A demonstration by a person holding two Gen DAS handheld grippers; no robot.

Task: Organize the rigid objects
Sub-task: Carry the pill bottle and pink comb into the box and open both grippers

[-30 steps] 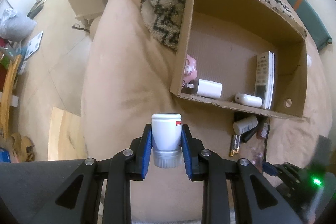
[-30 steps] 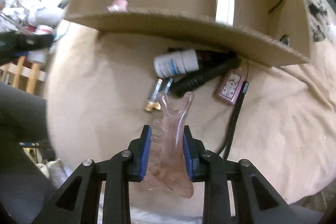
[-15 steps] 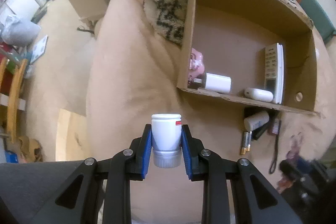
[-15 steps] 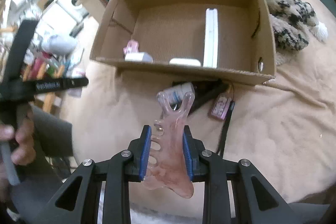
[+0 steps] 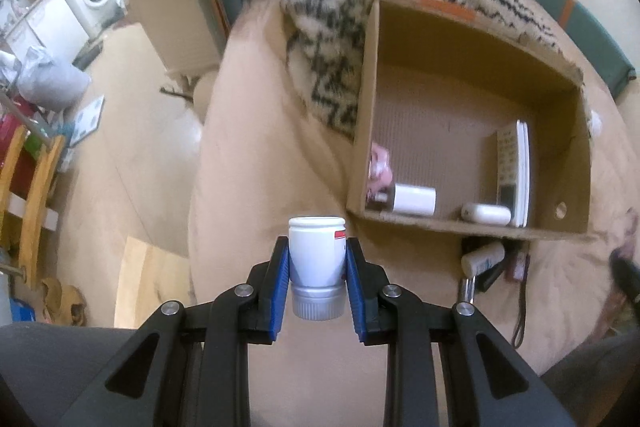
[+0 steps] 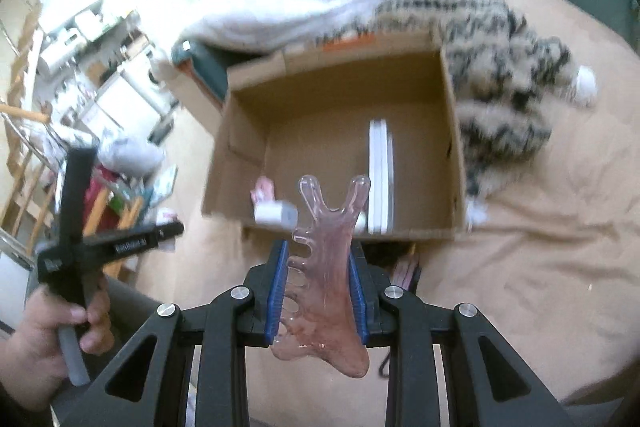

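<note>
Left gripper (image 5: 317, 269) clenches white bottle (image 5: 317, 259); right gripper (image 6: 319, 281) grasps pink comb (image 6: 326, 267), seemingly tilted downward.

Your right gripper (image 6: 318, 283) is clamped on a translucent pink comb-like tool (image 6: 324, 279), forked end pointing at the cardboard box (image 6: 344, 71). Inside the box: white remote (image 6: 380, 171) on edge, small white block (image 6: 276, 214), something pink (image 6: 264, 187), too blurred to identify. Your left hand (image 6: 48, 335) grips the other gripper's handle at lower left. Box sits on a beige bedcover (image 6: 540, 267).
</note>
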